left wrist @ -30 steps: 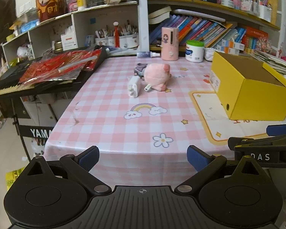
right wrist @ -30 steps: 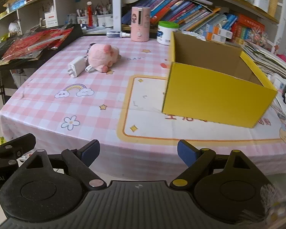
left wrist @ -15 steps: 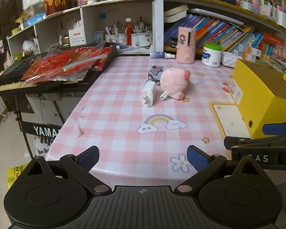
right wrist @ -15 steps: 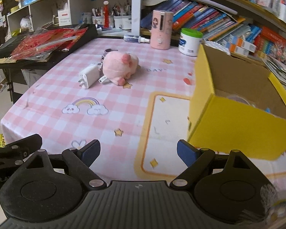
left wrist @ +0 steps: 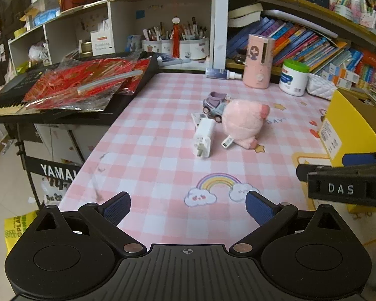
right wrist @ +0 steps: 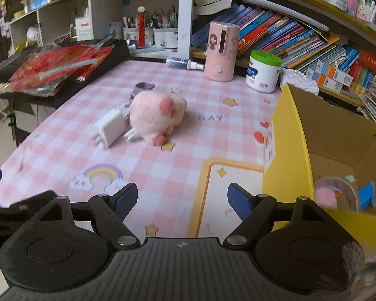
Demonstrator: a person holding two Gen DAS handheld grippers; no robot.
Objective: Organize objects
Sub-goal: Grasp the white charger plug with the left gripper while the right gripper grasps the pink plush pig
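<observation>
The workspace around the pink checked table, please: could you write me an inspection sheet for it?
Surface: pink checked tablecloth with rainbow print.
Job's things: pink plush, white charger and toy car clustered together; yellow box open, small items inside.
Clutter: pink canister, green-lidded tub, spray bottle.
Grippers: left claw open, empty; right claw open, empty.
Cables: nothing seen.
Surroundings: bookshelves, keyboard under red packets.
</observation>
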